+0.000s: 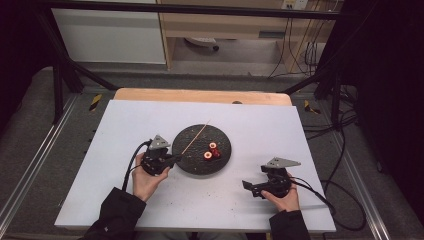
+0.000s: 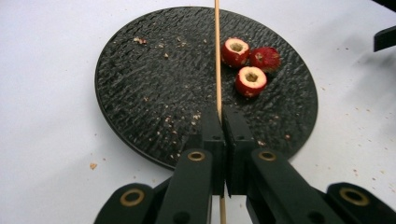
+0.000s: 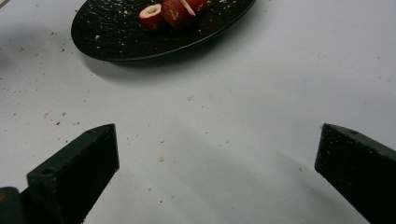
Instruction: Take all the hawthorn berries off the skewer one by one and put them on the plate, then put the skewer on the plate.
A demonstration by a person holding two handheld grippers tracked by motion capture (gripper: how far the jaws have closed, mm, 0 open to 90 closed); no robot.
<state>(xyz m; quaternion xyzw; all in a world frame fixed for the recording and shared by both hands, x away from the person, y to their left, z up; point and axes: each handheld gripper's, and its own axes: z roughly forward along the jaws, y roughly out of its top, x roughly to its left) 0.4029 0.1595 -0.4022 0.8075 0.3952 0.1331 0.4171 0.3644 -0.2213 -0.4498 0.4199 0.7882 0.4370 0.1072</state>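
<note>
A round black plate (image 1: 186,142) (image 2: 140,84) (image 3: 107,32) lies mid-table on the white board. Three small red cored fruits (image 1: 212,150) (image 2: 251,80) (image 3: 152,17) sit on its right part. A thin wooden skewer (image 1: 196,136) (image 2: 217,56) runs across the plate. My left gripper (image 1: 172,159) (image 2: 222,116) is at the plate's left edge, shut on the skewer's near end. My right gripper (image 1: 248,187) (image 3: 217,154) rests on the white board to the plate's lower right, jaws wide apart with nothing between them.
The white board (image 1: 125,120) covers a wooden table and carries scattered crumbs (image 3: 161,158). Black cables (image 1: 330,192) trail off the right side. Dark frame bars and a floor with wires lie beyond the far edge.
</note>
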